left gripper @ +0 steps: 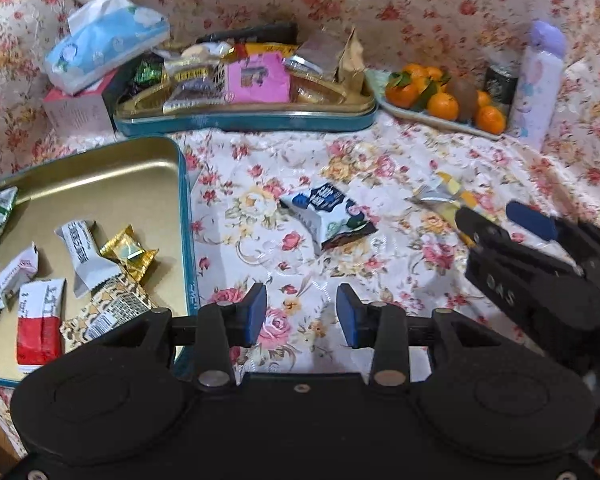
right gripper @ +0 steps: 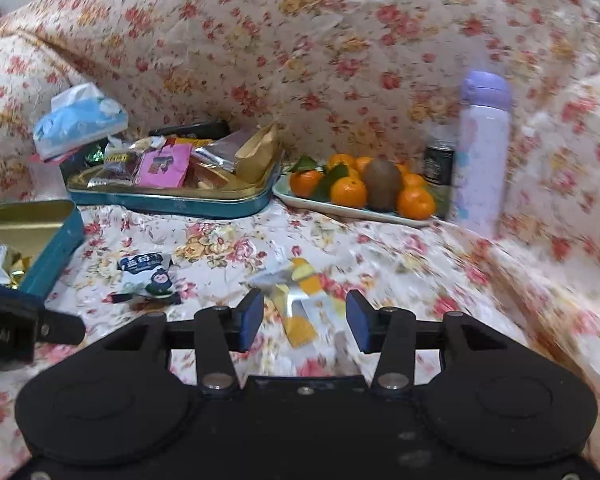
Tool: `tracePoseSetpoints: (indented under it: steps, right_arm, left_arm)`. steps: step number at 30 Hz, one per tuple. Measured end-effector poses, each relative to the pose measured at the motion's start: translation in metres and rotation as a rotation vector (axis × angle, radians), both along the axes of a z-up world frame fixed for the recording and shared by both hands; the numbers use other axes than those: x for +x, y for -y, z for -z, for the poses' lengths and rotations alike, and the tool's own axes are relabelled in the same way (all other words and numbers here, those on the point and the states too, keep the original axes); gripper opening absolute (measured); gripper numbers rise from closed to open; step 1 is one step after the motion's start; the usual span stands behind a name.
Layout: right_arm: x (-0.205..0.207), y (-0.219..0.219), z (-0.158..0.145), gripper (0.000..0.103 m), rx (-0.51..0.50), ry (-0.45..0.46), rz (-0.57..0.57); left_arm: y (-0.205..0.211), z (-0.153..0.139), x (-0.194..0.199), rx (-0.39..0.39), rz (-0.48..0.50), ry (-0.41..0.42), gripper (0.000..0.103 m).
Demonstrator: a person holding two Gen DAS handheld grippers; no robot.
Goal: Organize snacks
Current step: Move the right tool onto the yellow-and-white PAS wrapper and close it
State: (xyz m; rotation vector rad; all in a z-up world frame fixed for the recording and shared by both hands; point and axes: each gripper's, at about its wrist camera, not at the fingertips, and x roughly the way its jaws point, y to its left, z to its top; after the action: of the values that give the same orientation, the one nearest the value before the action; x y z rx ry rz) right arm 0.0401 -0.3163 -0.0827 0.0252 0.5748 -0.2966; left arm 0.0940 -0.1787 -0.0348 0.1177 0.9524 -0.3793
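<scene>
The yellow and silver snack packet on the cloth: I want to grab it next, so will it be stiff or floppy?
The yellow and silver snack packet looks like thin crinkled foil, so probably floppy and light. It lies flat on the soft floral cloth, so the right hand-held gripper, open just over it, may pinch fabric too. Foil could be slippery.

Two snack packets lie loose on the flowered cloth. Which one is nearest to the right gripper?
The yellow and silver packet, just ahead of the right gripper and its open fingers. The blue and white packet lies farther left, nearer the gold tin.
</scene>
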Motion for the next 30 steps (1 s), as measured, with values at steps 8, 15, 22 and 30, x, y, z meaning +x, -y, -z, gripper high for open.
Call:
tracePoseSetpoints:
  steps: [8,15,22,30]
  right_arm:
    - [0.034,0.010,0.015,0.058,-0.036,-0.056,-0.053]
    - [0.043,0.021,0.025,0.046,0.011,-0.071,-0.037]
    - [0.042,0.015,0.026,0.039,-0.022,-0.070,-0.036]
    - [0.043,0.018,0.026,0.038,-0.004,-0.072,-0.009]
  left_arm:
    - [0.002,0.006,0.007,-0.004,-0.001,-0.018,0.047]
    - [0.005,0.001,0.019,-0.019,-0.007,-0.009,0.047]
    - [0.008,-0.006,0.037,-0.067,-0.053,-0.008,0.047]
    - [0.022,-0.010,0.053,-0.083,-0.053,-0.002,0.047]
